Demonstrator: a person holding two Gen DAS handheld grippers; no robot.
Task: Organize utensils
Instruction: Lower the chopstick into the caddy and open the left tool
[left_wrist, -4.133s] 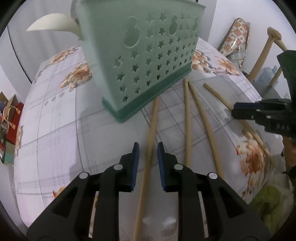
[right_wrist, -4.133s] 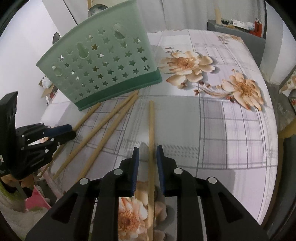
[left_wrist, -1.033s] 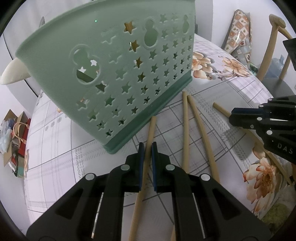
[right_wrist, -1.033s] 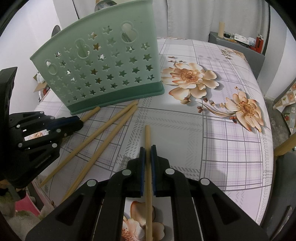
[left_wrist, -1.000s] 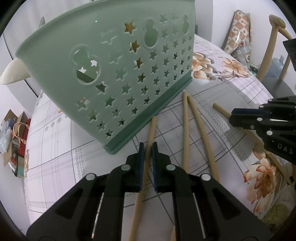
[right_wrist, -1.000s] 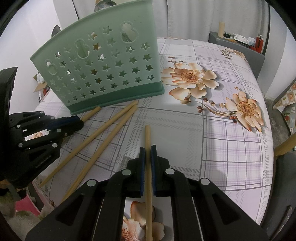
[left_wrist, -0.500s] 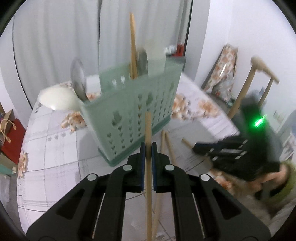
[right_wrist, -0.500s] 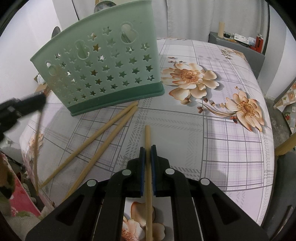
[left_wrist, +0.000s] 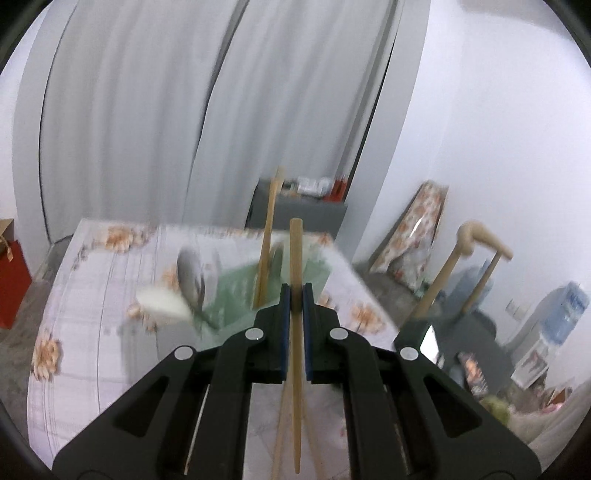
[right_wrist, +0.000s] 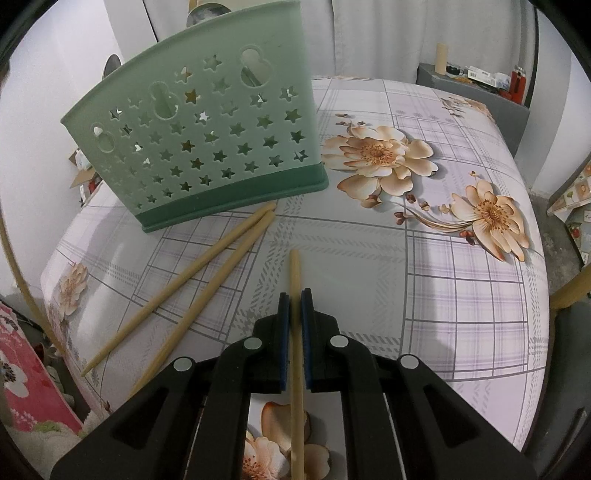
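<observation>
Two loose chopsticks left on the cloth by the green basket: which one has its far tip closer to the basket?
The upper-left one in the right wrist view: its tip nearly meets the green basket base; its neighbour ends just short.

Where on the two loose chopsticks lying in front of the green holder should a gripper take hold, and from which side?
Take each of the loose chopsticks one at a time, somewhere along the bare mid-length of the shaft, coming down from above with the jaws straddling it crosswise. They lie flat on the tablecloth, far ends close together by the green holder, so the near ends, which splay apart, probably give more room.
</observation>
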